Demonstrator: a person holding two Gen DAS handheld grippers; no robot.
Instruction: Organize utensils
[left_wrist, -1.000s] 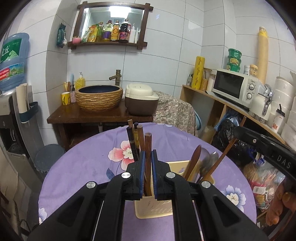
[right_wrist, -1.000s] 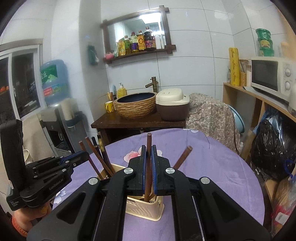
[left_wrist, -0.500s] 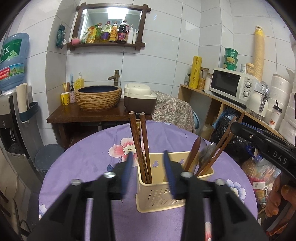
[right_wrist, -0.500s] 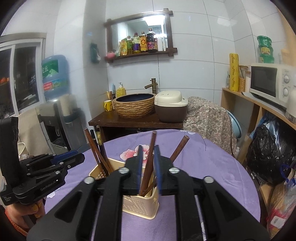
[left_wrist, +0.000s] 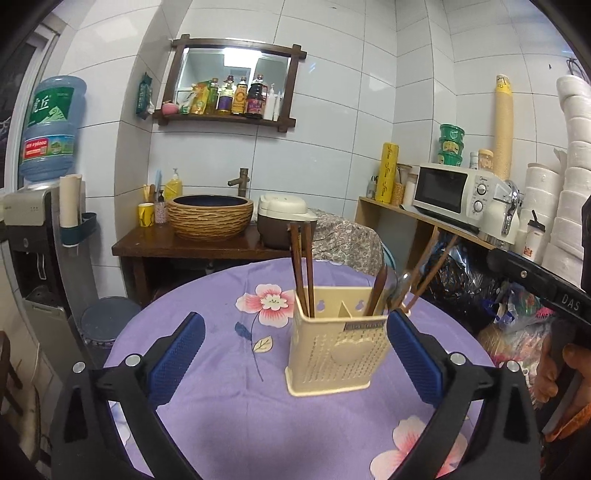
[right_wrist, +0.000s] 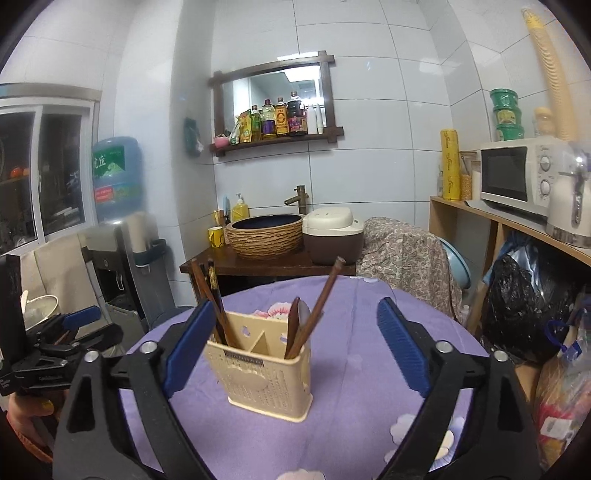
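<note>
White-tiled kitchen walls surround a round table (left_wrist: 207, 402) covered in a purple floral cloth. Near its middle stands a cream perforated plastic utensil holder (left_wrist: 338, 350) with a central divider. One compartment holds dark wooden chopsticks (left_wrist: 303, 273), nearly upright; the other holds a brown wooden spoon (right_wrist: 294, 325), a metal spoon just behind it, and more chopsticks leaning outward.

Both claws are wide apart and grip nothing. The left claw (left_wrist: 295, 356) hovers low with the holder framed between its blue pads; the right claw (right_wrist: 295, 349) faces the holder from the other side.

Nothing loose shows on the cloth, so sorting looks nearly finished. To do well now, I would draw each claw straight back and upward, clear of the leaning handles, since brushing one could tip the light holder.
</note>
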